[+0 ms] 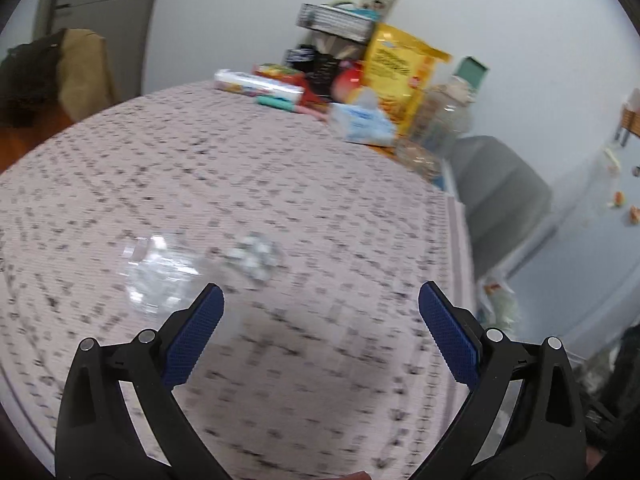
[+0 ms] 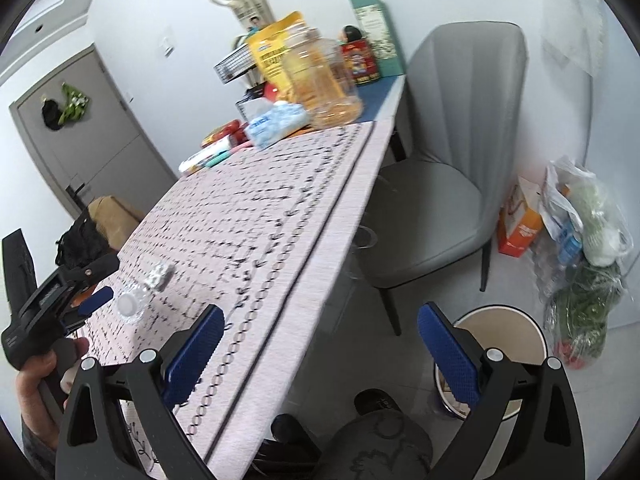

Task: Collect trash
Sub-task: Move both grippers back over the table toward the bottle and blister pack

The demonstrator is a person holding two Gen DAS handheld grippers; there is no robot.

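A crushed clear plastic bottle lies on the patterned pink tablecloth, just ahead and left of my open, empty left gripper. A small crumpled silvery wrapper lies beside it to the right. In the right wrist view the bottle with its white cap and the wrapper lie near the table's near-left end, with the left gripper right beside the bottle. My right gripper is open and empty, held over the table's edge above a beige bin on the floor.
Food packs, a yellow bag, a clear jar and a tissue pack crowd the table's far end. A grey chair stands by the table's right side. Bags and a carton sit on the floor by the wall.
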